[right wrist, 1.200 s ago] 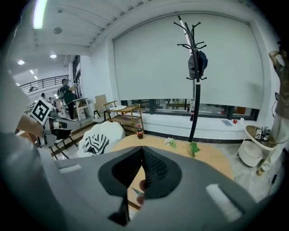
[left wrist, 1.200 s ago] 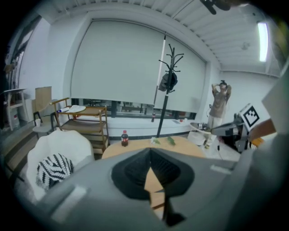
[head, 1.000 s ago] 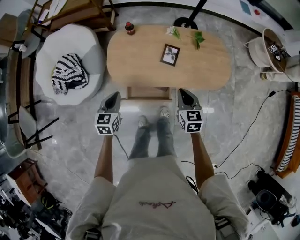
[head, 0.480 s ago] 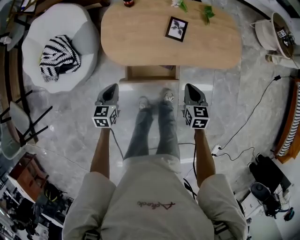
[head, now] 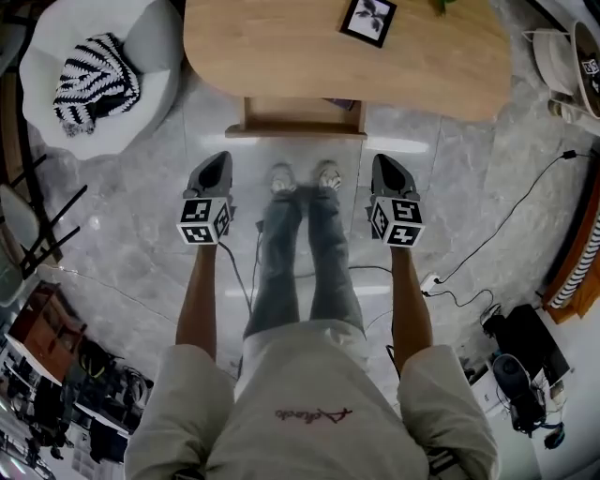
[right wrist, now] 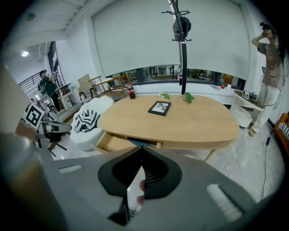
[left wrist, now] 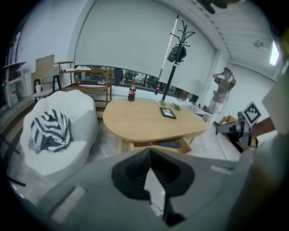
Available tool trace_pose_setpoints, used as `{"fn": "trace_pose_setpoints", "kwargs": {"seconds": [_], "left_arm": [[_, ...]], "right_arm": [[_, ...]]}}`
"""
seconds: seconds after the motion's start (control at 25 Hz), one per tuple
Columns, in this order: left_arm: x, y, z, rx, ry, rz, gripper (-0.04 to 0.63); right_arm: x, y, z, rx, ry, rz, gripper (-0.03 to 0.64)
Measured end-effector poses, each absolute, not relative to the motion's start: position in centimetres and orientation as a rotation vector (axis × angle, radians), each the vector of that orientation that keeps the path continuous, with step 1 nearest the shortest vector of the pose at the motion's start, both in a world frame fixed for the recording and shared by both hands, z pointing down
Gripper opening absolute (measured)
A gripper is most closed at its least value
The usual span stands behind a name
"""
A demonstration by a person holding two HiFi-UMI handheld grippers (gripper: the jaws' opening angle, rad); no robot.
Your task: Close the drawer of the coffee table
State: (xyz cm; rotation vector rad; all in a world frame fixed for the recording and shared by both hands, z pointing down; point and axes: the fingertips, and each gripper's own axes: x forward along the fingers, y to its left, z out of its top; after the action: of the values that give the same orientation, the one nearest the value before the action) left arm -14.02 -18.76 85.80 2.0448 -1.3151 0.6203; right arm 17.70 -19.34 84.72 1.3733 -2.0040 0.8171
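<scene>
Beneath the near long edge of the oval light-wood coffee table [head: 281, 52] the shallow wooden drawer [head: 295, 117] stands pulled out over the pale grey marble floor [head: 141, 281], straight ahead of your feet [head: 302, 178]. Its long axis runs left to right, parallel with the table's long side. Its front panel faces you squarely, and it juts out towards you, at right angles to that edge. From the right gripper view you see into the drawer's [right wrist: 110, 143] pale wood bottom, with something blue [right wrist: 135, 142] lying just under the tabletop; the left gripper view shows the same blue thing [left wrist: 169, 145] inside the drawer [left wrist: 156, 145]. Your left gripper [head: 216, 164] hangs short of the drawer, just outside its left corner, and your right gripper [head: 384, 167] sits likewise outside its right corner; neither touches the wood. Both point forward and downward at the table. The black jaws of the left gripper [left wrist: 150, 149] are pressed together with nothing between them, and those of the right gripper [right wrist: 142, 148] are closed and empty too. On the tabletop a small black-framed picture [head: 367, 19] lies towards the right, and off to your left a white beanbag chair [head: 141, 56] carries a crumpled black-and-white striped cloth [head: 94, 84].
</scene>
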Motion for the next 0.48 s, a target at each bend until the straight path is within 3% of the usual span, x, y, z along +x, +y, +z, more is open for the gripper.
{"fn": "trace_pose_setpoints", "kwargs": {"seconds": [0.48], "left_arm": [[-13.7,-16.5,97.8,1.995,-1.285,0.701,0.002]], "right_arm": [[19.6,-15.7,97.5,1.247,-1.963,0.855,0.006]]}}
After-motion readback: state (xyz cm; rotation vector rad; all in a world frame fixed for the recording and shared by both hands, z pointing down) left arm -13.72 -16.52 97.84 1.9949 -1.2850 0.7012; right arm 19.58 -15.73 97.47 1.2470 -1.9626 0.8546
